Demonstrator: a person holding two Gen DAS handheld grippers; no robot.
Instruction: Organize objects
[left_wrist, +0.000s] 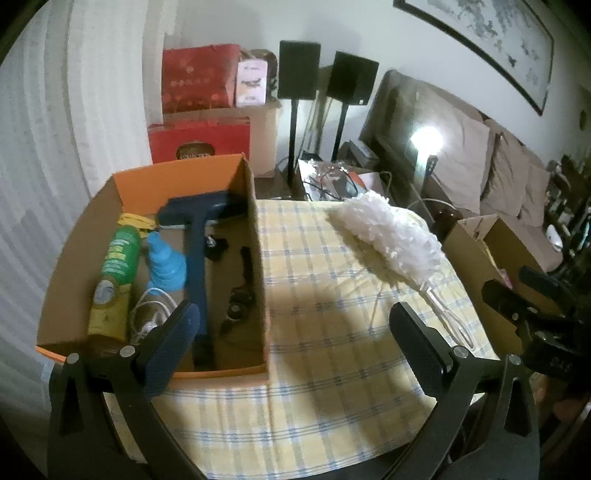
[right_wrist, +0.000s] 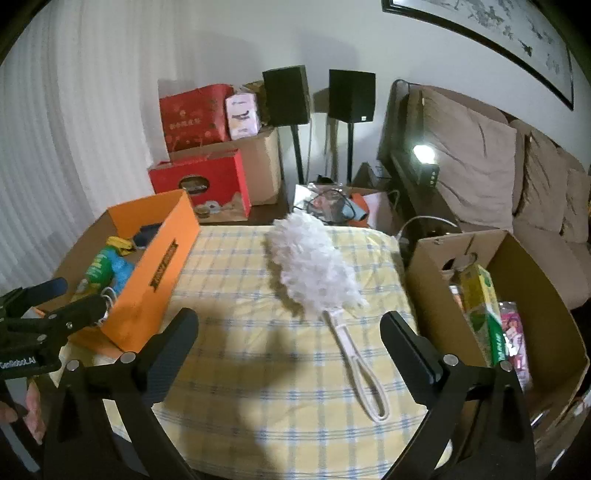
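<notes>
Hovering short of the white duster, lying loose on the bench right of the orange box; left tongs and right tongs gaped empty. Risked pinching only fluff, shedding or dropping it.

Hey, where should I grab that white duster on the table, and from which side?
Grip the duster by its thin looped handle, not the fluffy head. The handle lies flat on the tablecloth and points toward the open right gripper, so come from above on the near side, with the fingers straddling the loop across its width.
</notes>
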